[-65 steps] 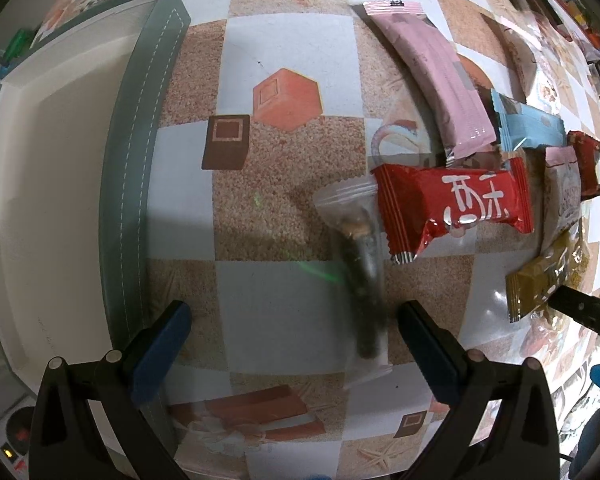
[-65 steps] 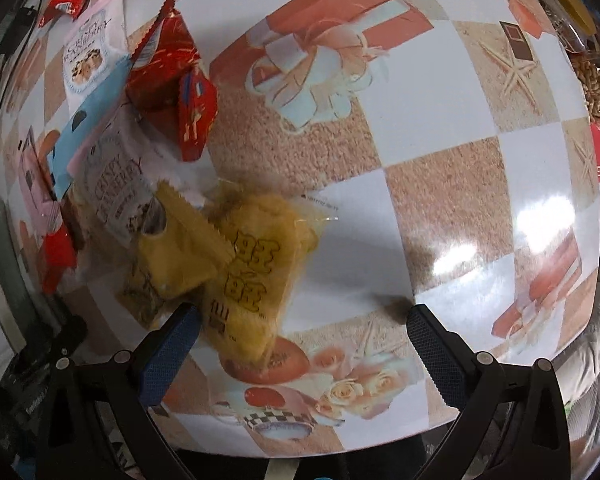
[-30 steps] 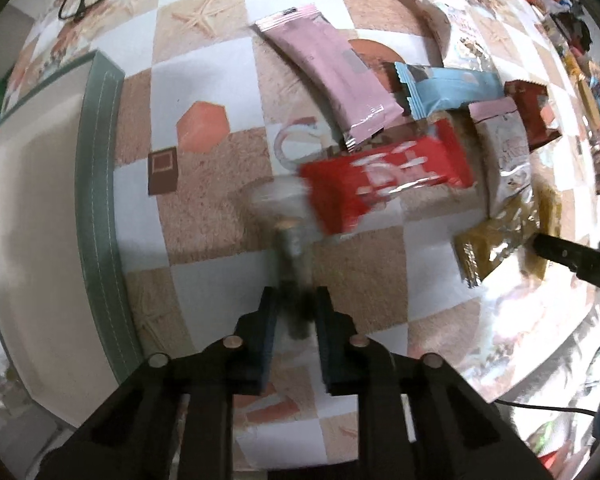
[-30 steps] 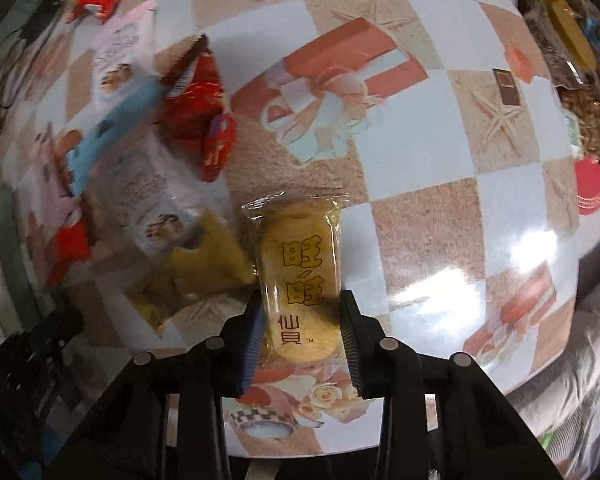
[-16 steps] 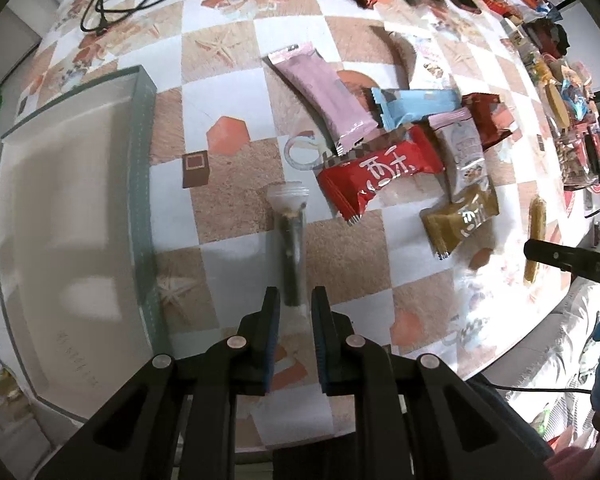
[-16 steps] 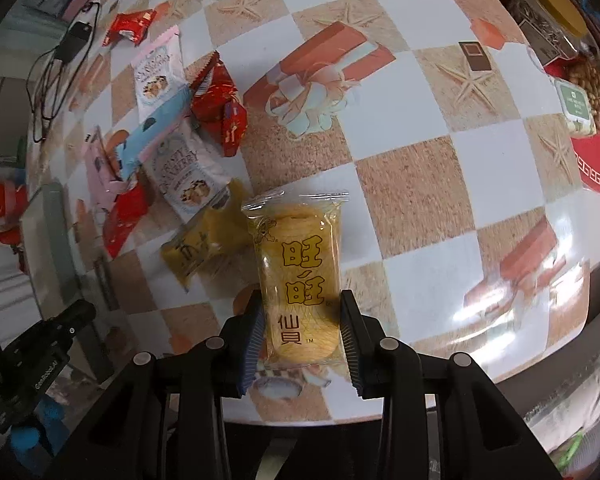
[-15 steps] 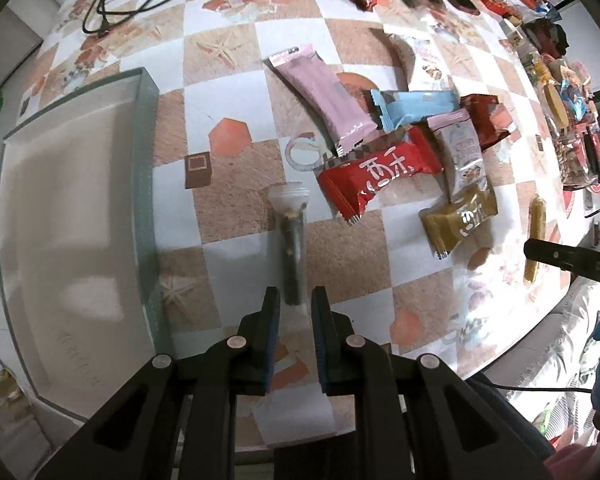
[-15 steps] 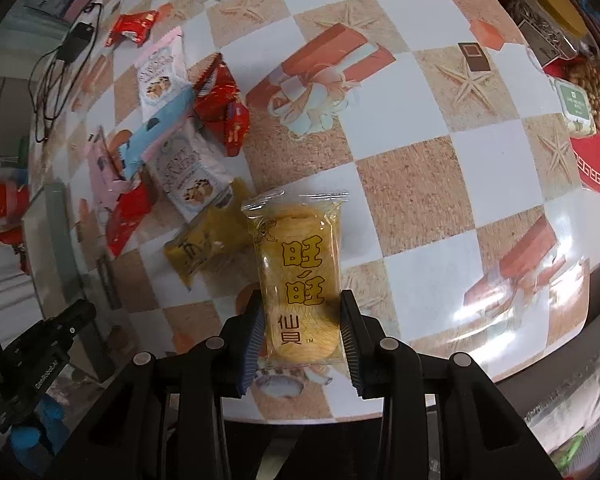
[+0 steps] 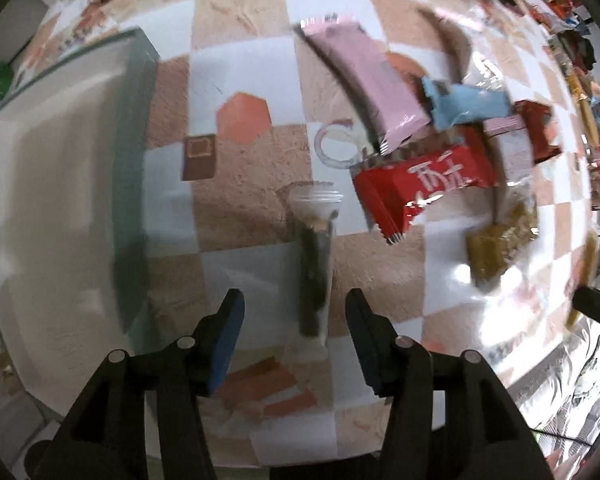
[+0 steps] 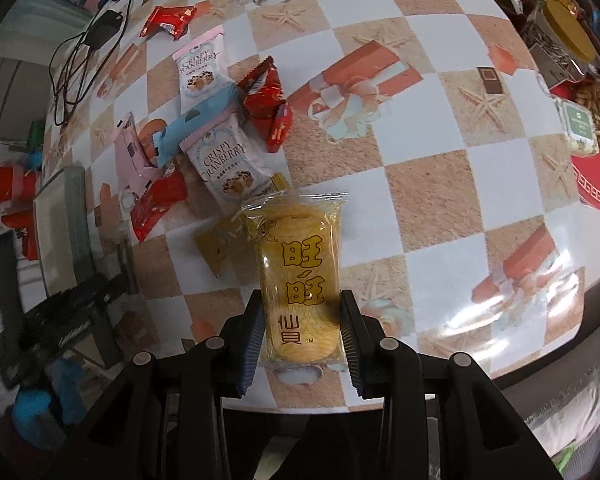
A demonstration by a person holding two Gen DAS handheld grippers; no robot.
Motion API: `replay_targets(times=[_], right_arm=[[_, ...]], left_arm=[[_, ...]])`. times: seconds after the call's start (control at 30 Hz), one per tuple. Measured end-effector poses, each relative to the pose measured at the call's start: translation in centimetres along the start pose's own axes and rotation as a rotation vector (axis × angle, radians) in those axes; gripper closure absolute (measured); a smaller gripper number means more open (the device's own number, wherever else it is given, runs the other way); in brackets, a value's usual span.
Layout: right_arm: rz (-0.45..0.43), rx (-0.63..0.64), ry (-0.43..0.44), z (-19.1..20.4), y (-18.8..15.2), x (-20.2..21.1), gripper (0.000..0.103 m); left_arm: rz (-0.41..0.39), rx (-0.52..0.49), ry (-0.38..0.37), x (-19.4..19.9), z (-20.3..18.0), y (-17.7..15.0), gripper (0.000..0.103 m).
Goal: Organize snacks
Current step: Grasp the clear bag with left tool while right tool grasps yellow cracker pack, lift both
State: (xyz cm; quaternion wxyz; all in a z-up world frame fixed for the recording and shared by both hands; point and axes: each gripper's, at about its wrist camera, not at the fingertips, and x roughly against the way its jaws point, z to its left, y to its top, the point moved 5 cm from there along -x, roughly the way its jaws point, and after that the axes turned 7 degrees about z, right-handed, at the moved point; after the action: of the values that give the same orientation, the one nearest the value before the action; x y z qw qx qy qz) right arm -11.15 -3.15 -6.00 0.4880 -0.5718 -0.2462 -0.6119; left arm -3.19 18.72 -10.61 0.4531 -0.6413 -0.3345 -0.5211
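My left gripper [image 9: 292,312] is open above the table. A clear packet with a dark stick snack [image 9: 315,264] lies between its jaws, free of them. A green-rimmed tray [image 9: 134,152] lies to the left. A red pack [image 9: 420,184], a pink bar [image 9: 364,76], a blue pack [image 9: 468,106] and a gold pack [image 9: 500,246] lie to the right. My right gripper [image 10: 302,320] is shut on a yellow rice-cracker packet [image 10: 298,276] and holds it above the table. Below it lie two Crispy Cranberry packs [image 10: 228,164], red wrappers [image 10: 266,100] and the gold pack [image 10: 220,246].
A black cable and charger [image 10: 96,36] lie at the table's far left corner. Jars, a nut bag and a red box [image 10: 596,184] crowd the right edge. The tray [image 10: 66,224] and the left gripper body [image 10: 68,320] show at the left in the right wrist view.
My left gripper has opened and let go of the dark stick packet, which now lies loose between the jaws. My right gripper still holds the yellow packet, lifted higher over the table.
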Motion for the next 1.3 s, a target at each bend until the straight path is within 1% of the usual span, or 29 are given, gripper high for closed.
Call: replay_targets(times=[0.03,0.1,0.13,0.17,0.2,0.27,0.3,0.43,0.57,0.67,0.73,0.93,1.3], right_arm=[[0.000,0.000,-0.005,-0.2,-0.2,0.1,0.065],[0.000,0.004,-0.022,-0.4,-0.6,0.3,0.065],[-0.001,0.006,-0.026,-0.4,-0.6,0.3,0.065],[-0.002,0.010,-0.033,-0.3,-0.7,0.4,0.065],[-0.003,0.014,-0.038,-0.2,-0.7,0.5,0.065],[-0.006,0.022,-0.040,0.2,-0.5,0.6,0.065],[-0.010,0.030,-0.044,0.5,-0.4,0.7,0.065],[-0.023,0.065,-0.050,1.7,0.0,1.1,0.065],[-0.027,0.114,-0.055,3.5,0.4,1.3,0.065],[-0.032,0.158,-0.061,5.1,0.7,1.5,0.065],[-0.036,0.193,-0.066,6.4,1.0,1.6,0.065],[-0.035,0.300,-0.081,10.6,1.2,1.3,0.065],[-0.015,0.474,-0.101,17.9,0.5,-0.1,0.065]], left_arm=[[0.000,-0.004,0.015,-0.2,-0.2,0.2,0.046],[-0.026,-0.030,0.055,-0.1,-0.8,0.4,0.047],[-0.037,-0.054,0.077,0.0,-1.3,0.6,0.057],[-0.049,-0.073,0.078,0.3,-1.7,0.6,0.081],[-0.048,-0.089,0.066,0.5,-2.3,0.7,0.087],[-0.042,-0.091,0.032,0.8,-2.7,0.7,0.087],[-0.051,-0.085,0.016,1.2,-2.8,0.5,0.087],[-0.115,-0.062,-0.040,3.2,-2.0,-0.8,0.087],[-0.179,-0.028,-0.059,6.2,-0.7,-1.4,0.087],[-0.221,0.012,-0.071,7.6,0.9,-1.9,0.087],[-0.249,0.037,-0.072,8.2,1.9,-2.5,0.087],[-0.295,0.104,-0.058,8.6,5.3,-3.8,0.087],[-0.325,0.195,-0.015,9.2,10.7,-6.5,0.087]])
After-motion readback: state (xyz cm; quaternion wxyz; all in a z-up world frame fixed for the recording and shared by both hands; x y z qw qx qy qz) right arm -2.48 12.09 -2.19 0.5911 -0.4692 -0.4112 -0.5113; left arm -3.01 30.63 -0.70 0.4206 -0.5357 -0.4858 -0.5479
